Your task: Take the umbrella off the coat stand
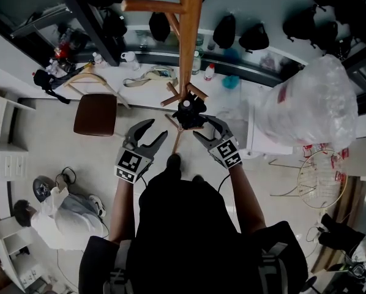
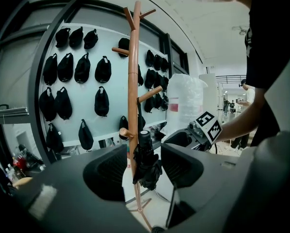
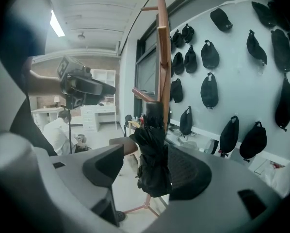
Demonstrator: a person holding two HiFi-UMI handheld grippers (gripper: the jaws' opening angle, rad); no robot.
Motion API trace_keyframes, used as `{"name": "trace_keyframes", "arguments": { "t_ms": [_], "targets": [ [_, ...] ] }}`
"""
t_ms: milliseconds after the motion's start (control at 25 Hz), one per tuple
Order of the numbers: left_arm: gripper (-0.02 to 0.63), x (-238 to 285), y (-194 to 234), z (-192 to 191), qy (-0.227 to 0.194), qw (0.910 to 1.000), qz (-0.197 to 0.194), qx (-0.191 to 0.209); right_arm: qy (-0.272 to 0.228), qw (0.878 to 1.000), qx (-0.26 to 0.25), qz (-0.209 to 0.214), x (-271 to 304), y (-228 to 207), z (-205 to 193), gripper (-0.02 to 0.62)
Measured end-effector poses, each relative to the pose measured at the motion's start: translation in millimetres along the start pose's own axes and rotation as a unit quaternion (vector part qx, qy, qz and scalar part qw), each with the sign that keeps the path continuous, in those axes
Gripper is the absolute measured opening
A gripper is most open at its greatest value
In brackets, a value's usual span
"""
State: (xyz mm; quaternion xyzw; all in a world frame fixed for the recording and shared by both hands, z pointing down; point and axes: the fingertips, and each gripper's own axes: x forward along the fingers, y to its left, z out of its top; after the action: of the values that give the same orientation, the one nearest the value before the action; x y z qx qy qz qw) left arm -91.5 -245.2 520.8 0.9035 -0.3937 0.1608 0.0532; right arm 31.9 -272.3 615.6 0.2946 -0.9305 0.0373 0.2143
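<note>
Wooden and pale brown, the tall coat stand with its angled pegs rises straight ahead of both grippers, its pole lining up with the gap of each. Behind it, past the grippers, rows of black pouch-shaped bags hang on a light wall panel. A big clear plastic bag bulges well off to the right gripper's outer side, and a brown-seated chair stands off to the left gripper's outer side.

The black folded umbrella hangs upright by its top from a low peg, close against the pole, and sits between the two grippers, which approach it from opposite sides.

The right gripper has its jaws spread wide. In its own view the umbrella's bunched fabric fills the gap, close against the right-hand jaw and clear of the left-hand one; actual contact cannot be made out.

The left gripper is spread too, gripping nothing. The umbrella shows through its gap just beyond the jaw tips, and the right gripper's marker cube is past its right-hand jaw.
</note>
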Motion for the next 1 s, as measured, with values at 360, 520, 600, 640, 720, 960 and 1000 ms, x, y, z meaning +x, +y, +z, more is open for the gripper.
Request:
{"name": "trace_keyframes", "arguments": {
  "t_ms": [360, 520, 600, 640, 720, 960, 1000],
  "targets": [
    [0.218, -17, 28, -14, 0.008, 0.9998, 0.017, -0.009, 0.014, 1.000, 0.008, 0.002, 37, -1, -6, 0.302],
    [0.218, -22, 43, -16, 0.007, 0.9996, 0.025, -0.011, 0.020, 1.000, 0.011, -0.007, 53, -6, -12, 0.319],
    [0.218, -25, 48, -16, 0.007, 0.9995, 0.027, -0.011, 0.024, 1.000, 0.012, -0.007, 60, -7, -12, 0.321],
    [0.218, -26, 49, -17, 0.008, 0.9995, 0.028, -0.010, 0.028, 1.000, 0.013, -0.007, 63, -8, -11, 0.322],
    [0.218, -29, 52, -19, 0.010, 0.9995, 0.029, -0.010, 0.032, 0.999, 0.014, -0.008, 70, -9, -12, 0.325],
    [0.218, -33, 63, -21, 0.013, 0.9994, 0.032, -0.009, 0.028, 0.999, 0.014, -0.009, 88, -12, -9, 0.330],
    [0.218, -33, 64, -21, 0.013, 0.9994, 0.032, -0.008, 0.027, 0.999, 0.014, -0.009, 90, -12, -9, 0.331]
  ]
}}
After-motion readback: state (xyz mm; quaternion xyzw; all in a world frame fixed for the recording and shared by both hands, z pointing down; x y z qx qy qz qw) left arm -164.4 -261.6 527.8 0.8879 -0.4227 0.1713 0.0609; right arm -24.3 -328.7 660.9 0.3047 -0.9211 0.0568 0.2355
